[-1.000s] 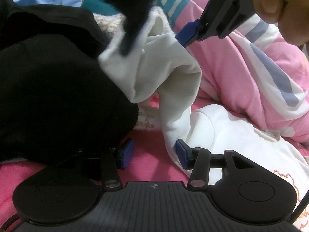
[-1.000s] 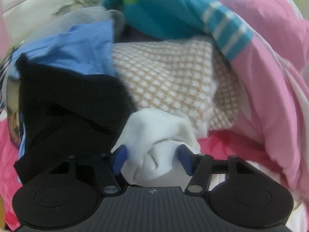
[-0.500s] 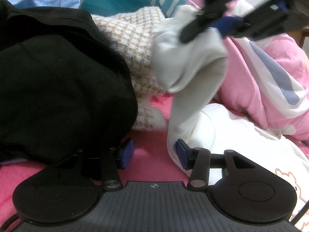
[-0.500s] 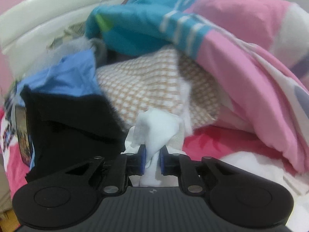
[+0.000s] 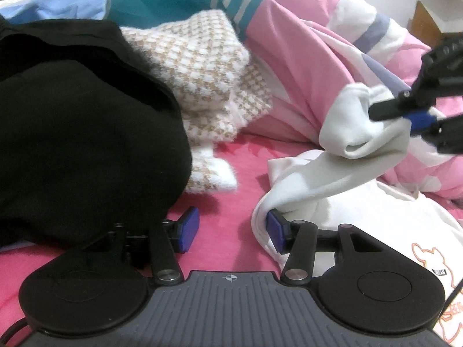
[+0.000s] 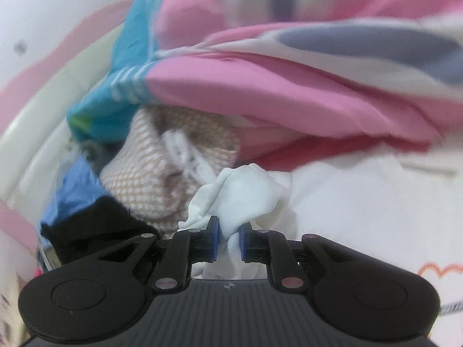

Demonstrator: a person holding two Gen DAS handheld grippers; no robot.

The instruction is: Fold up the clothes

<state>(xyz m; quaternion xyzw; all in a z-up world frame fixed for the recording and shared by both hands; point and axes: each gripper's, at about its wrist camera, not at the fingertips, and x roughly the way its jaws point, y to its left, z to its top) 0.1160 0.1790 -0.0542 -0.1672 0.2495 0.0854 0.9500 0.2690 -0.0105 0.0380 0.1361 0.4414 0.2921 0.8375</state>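
Right gripper (image 6: 228,241): jaws narrow, pads pinching a bunched fold of the white soft-knit garment (image 5: 341,173); cloth lifted at that end. Left gripper (image 5: 233,230): jaws opening, about half spread, nothing pressed between pads; the garment's lower edge drapes against its right pad only. Garment trails across the pink bedsheet (image 5: 231,179) between both grippers. Black garment (image 5: 81,133) and beige-white checked knit (image 5: 202,92) lie left; pink striped quilt (image 5: 303,57) behind.
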